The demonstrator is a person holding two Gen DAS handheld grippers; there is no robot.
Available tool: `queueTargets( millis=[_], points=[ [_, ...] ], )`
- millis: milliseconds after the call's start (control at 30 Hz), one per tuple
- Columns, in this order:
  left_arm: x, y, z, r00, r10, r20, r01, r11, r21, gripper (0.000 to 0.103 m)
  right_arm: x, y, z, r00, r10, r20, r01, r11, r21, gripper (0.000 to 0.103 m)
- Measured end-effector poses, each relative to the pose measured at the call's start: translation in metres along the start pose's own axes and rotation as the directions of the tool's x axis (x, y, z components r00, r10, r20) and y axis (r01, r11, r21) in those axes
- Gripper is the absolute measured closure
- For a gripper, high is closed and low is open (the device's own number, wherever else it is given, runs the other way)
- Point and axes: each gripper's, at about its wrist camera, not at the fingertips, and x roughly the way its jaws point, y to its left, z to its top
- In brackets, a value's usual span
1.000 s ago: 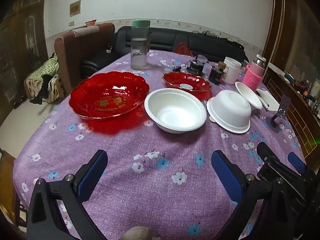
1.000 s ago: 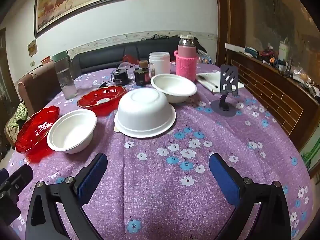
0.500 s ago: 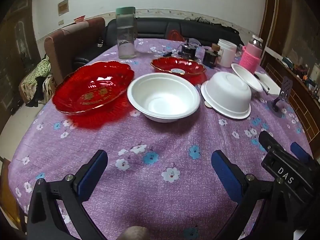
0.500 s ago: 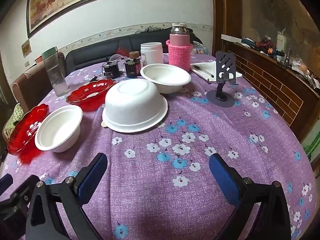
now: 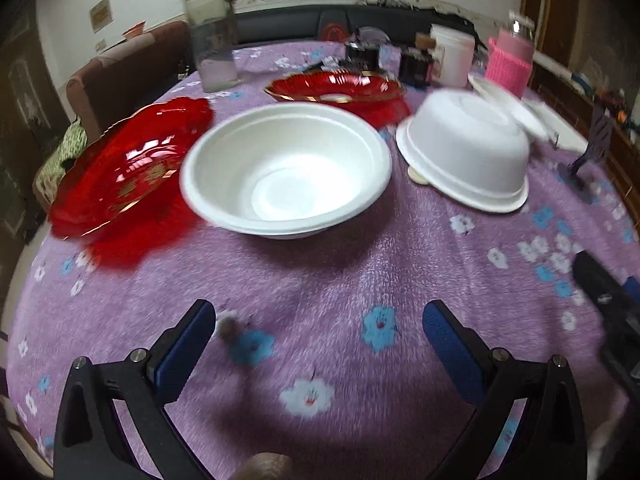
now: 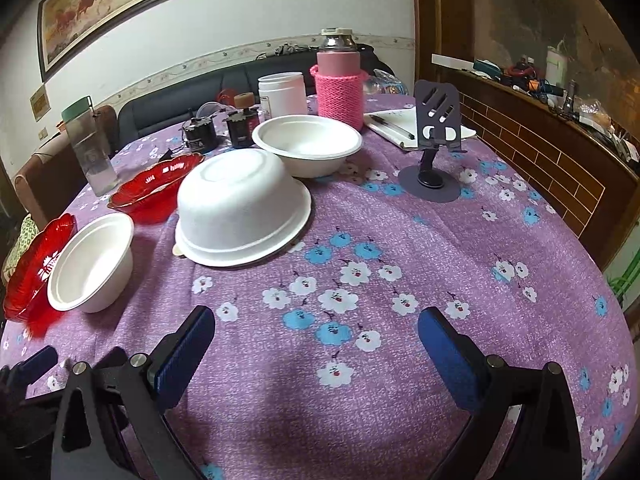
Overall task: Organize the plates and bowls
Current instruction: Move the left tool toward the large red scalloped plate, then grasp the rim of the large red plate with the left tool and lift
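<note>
Left wrist view: left gripper (image 5: 319,334) w/ jaws wide apart, nothing btwn, over purple floral tablecloth (image 5: 340,280); upright white bowl (image 5: 286,168) just ahead; big red plate (image 5: 128,164) touching its left rim; small red plate (image 5: 336,86) behind it; upside-down white bowl (image 5: 466,152) to its right, apart.

Right wrist view: right gripper (image 6: 316,338) also spread, empty; upside-down bowl (image 6: 242,208) ahead-left; third white bowl (image 6: 308,144) touching behind it; phone stand (image 6: 434,140) right of that; pink-sleeved flask (image 6: 340,80) behind.
</note>
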Motion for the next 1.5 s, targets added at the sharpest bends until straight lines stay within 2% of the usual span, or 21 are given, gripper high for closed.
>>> queueTargets(
  millis=[67,200,300,500,733,833,933,1000,1100,1133,1233,1367,1433,1500],
  points=[
    [0.013,-0.007,0.001,0.999,0.022,-0.038,-0.021,0.999,0.026,0.0,0.001,-0.004,0.0,1.0,0.001,0.0,-0.001,1.0,0.009,0.001],
    [0.017,-0.007,0.003,1.0,0.009,-0.03,-0.009,1.0,0.012,0.0,0.004,-0.009,0.0,1.0,0.005,-0.003,-0.005,1.0,0.028,0.001],
    [0.021,-0.001,0.003,0.999,-0.029,-0.04,0.028,0.999,-0.03,0.0,0.006,-0.013,0.0,1.0,0.007,-0.007,-0.006,0.999,0.038,0.001],
    [0.022,-0.004,0.003,0.999,-0.009,-0.035,0.007,0.999,-0.047,0.0,0.012,-0.015,-0.002,0.999,0.016,-0.031,-0.014,0.998,0.059,0.001],
    [0.021,-0.004,0.003,0.999,-0.002,-0.035,0.001,0.999,-0.051,0.0,0.002,-0.014,0.0,1.0,0.013,-0.005,-0.012,0.999,0.053,0.001],
    [0.018,-0.002,0.001,0.998,-0.033,-0.059,0.032,0.999,-0.02,0.0,-0.005,-0.009,0.003,1.0,0.013,0.01,-0.014,0.999,0.035,0.001],
    [0.0,0.014,-0.004,0.99,-0.134,-0.049,0.132,0.99,-0.045,0.006,-0.014,-0.001,0.01,0.999,0.016,0.033,-0.017,1.0,0.009,0.001],
    [-0.026,0.039,-0.005,0.986,-0.169,0.005,0.169,0.984,-0.059,0.006,-0.021,0.007,0.014,0.998,0.029,0.05,-0.028,1.0,-0.014,0.001],
    [-0.06,0.089,-0.001,0.982,-0.162,0.097,0.171,0.98,-0.099,0.006,-0.027,0.026,0.019,0.996,0.061,0.065,-0.057,0.997,-0.057,0.001],
    [-0.067,0.102,0.001,0.982,-0.143,0.119,0.157,0.981,-0.11,0.006,-0.028,0.035,0.02,0.994,0.087,0.062,-0.082,0.994,-0.076,0.001],
    [-0.091,0.161,0.009,0.982,-0.013,0.188,0.046,0.984,-0.174,0.006,-0.025,0.063,0.024,0.986,0.163,0.033,-0.158,0.98,-0.119,0.0],
    [-0.096,0.235,0.024,0.978,0.116,0.172,-0.064,0.957,-0.283,0.006,-0.014,0.113,0.041,0.941,0.334,-0.054,-0.338,0.93,-0.144,0.0],
    [-0.09,0.266,0.028,0.979,0.135,0.15,-0.079,0.942,-0.327,0.006,-0.008,0.138,0.05,0.906,0.414,-0.094,-0.424,0.894,-0.144,0.0],
    [-0.078,0.288,0.033,0.984,0.126,0.125,-0.071,0.925,-0.372,0.006,0.001,0.167,0.062,0.877,0.461,-0.134,-0.478,0.865,-0.151,0.0]
  ],
)
